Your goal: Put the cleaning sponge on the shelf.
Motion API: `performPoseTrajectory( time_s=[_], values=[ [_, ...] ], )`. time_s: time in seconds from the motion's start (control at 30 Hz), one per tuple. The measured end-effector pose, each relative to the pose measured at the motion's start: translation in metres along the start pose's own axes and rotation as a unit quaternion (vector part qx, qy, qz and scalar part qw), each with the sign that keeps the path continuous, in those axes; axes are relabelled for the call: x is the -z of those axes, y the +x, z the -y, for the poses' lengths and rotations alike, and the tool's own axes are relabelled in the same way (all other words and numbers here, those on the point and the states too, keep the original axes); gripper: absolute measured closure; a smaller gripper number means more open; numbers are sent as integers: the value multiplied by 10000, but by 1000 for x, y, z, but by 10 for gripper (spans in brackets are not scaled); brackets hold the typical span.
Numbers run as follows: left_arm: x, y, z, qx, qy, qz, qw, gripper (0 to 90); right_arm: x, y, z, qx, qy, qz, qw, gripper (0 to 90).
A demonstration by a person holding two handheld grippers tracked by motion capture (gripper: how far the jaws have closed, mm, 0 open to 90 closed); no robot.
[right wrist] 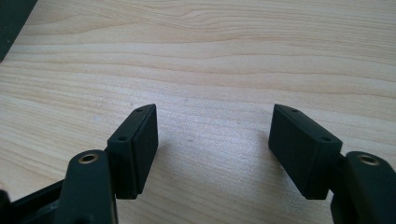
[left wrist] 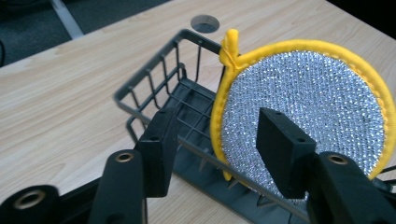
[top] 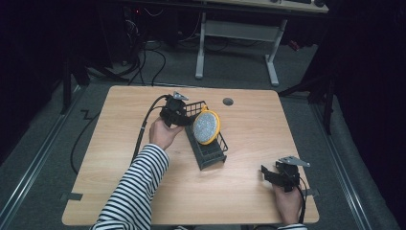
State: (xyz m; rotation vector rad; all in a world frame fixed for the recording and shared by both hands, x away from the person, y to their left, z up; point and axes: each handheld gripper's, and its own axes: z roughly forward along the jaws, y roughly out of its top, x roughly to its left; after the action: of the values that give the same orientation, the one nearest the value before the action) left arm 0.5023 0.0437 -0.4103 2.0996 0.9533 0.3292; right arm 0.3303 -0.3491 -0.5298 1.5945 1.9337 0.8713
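Both grippers stand released: my left gripper (left wrist: pixel 212 140) has let the scouring pad (left wrist: pixel 303 116) stand in the wire rack (left wrist: pixel 149 84) at table centre, so I withdraw toward 9 o'clock, while my right gripper (right wrist: pixel 212 149) idles at 5 o'clock.

No text, label, brand, number or sign can be read anywhere in these views: none on the round yellow-rimmed scouring pad (left wrist: pixel 308 112), none on the dark wire basket (left wrist: pixel 163 88) it stands in, and none on the wooden surface (right wrist: pixel 196 60).
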Motion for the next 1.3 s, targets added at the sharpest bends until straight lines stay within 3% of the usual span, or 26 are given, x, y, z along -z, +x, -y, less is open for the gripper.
performPoseTrajectory(
  time_s=[0.43, 0.63, 0.97, 1.3],
  values=[
    [33, 18, 20, 250, -166, -157, 9994, 430, 0, 0, 0, -2, -1, -2, 10000, 330],
    [44, 20, 33, 203, -63, -246, 9995, 412, 0, 0, 0, -7, -2, -8, 10000, 330],
    [67, 29, 66, 582, -127, -186, 9980, 410, 0, 0, 0, 2, 1, 1, 10000, 329],
    [84, 31, 87, 728, -205, -240, 9968, 396, 0, 1, 0, 7, 24, 17, 10000, 327]
  ],
)
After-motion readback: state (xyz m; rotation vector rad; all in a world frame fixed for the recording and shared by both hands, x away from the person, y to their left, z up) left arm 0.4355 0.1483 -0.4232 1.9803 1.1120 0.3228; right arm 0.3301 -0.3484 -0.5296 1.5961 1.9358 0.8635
